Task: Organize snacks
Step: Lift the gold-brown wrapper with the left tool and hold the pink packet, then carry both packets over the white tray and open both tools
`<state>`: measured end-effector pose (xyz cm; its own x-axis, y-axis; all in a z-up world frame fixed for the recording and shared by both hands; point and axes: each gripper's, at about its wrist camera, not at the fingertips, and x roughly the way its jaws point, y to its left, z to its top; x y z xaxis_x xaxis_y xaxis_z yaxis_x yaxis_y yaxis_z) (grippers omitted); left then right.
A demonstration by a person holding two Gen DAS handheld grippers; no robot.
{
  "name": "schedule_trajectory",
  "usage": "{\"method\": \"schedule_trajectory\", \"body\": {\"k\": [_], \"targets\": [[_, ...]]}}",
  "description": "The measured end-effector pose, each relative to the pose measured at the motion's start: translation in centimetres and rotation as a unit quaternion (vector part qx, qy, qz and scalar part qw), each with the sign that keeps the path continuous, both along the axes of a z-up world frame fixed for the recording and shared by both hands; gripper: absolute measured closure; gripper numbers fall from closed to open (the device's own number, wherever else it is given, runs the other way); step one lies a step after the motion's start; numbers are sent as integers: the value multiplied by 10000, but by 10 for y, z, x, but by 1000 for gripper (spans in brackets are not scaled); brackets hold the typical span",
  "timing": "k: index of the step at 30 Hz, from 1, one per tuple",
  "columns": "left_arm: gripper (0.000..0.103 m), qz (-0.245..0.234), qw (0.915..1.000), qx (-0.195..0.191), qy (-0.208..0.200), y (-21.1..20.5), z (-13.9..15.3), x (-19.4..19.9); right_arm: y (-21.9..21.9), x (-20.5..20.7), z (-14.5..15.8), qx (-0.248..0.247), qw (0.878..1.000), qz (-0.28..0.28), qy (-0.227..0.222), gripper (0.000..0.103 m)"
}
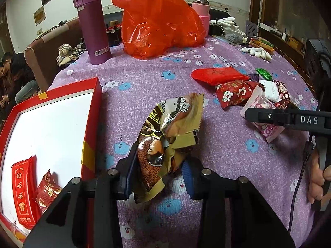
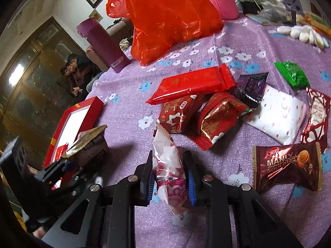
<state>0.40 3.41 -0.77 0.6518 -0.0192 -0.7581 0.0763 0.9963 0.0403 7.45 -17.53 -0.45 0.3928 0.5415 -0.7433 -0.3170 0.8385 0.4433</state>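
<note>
A brown and gold snack packet (image 1: pixel 163 136) stands up between the fingers of my left gripper (image 1: pixel 159 175), which is shut on its lower part, just right of the red box (image 1: pixel 93 107). The box has a white floor and holds two red packets (image 1: pixel 22 190). My right gripper (image 2: pixel 169 177) is shut on a pink and white packet (image 2: pixel 167 165) above the purple flowered cloth (image 2: pixel 128 78). Beyond it lies a pile of snacks: a long red packet (image 2: pixel 192 84), a white one (image 2: pixel 277 113), a green one (image 2: pixel 292 73) and a brown "Manly" one (image 2: pixel 289 165).
At the back of the table stand an orange-red plastic bag (image 1: pixel 159 20), a purple flask (image 1: pixel 93 26) and a pink flask (image 1: pixel 201 10). White gloves (image 1: pixel 256 51) lie at the far right. People sit beyond the table's left edge (image 1: pixel 14 72).
</note>
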Motion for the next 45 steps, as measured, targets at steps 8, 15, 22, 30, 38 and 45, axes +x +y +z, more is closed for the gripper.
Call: {"method": "schedule_trajectory", "body": {"k": [8, 15, 22, 30, 38, 45], "targets": [[71, -43, 10000, -74, -39, -2, 2, 3, -8, 3, 0, 325, 9993, -73, 152, 81], [73, 39, 9992, -392, -82, 8, 11, 3, -9, 1, 4, 469, 9988, -53, 123, 81], [73, 13, 9994, -257, -211, 6, 16, -3, -8, 0, 6, 519, 9986, -46, 49, 81], [73, 0, 9989, -176, -424, 5, 28, -11, -5, -2, 9, 573, 9983, 5, -79, 81], [73, 37, 9977, -284, -619, 15, 40, -19, -1, -4, 11, 589, 9980, 81, -225, 81], [73, 97, 9962, -392, -777, 32, 51, -29, 13, -10, 19, 647, 9972, 175, -332, 81]]}}
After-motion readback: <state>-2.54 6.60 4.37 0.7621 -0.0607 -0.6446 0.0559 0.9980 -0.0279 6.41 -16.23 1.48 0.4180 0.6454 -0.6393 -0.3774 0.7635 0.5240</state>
